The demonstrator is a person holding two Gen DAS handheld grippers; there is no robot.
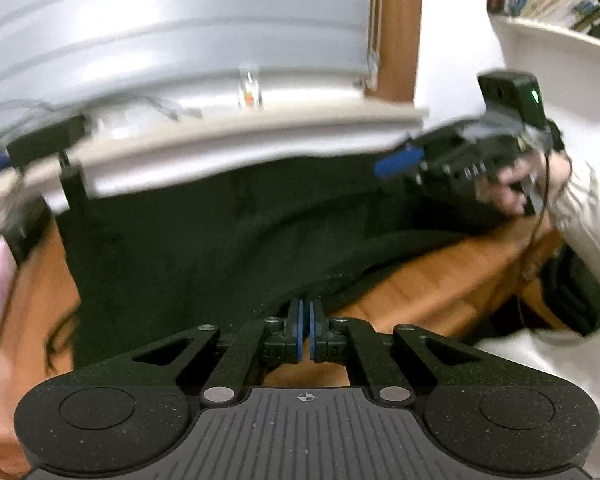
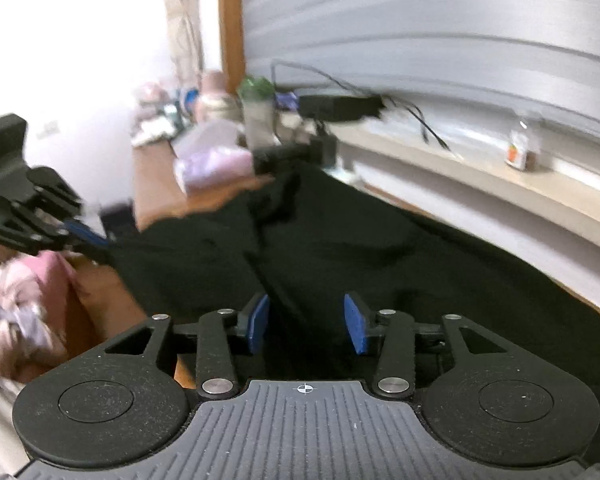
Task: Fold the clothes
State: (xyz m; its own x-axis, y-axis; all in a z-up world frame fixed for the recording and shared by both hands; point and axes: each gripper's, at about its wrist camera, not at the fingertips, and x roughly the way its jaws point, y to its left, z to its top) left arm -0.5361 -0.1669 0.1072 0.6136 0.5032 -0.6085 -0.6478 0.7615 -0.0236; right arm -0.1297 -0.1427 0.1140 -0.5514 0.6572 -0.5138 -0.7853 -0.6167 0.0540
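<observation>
A black garment lies spread over the wooden table. My left gripper is shut with its blue pads pressed together on the garment's near edge, and the cloth rises to its tips. The right wrist view shows the left gripper at the garment's left edge. My right gripper is open, with its blue pads apart above the black cloth and nothing pinched between them. In the left wrist view the right gripper hovers over the garment's far right side, held by a hand.
A pale windowsill runs behind the table and carries a small jar and a black box with cables. Bottles and bags crowd the table's far end. Pink cloth lies at the left.
</observation>
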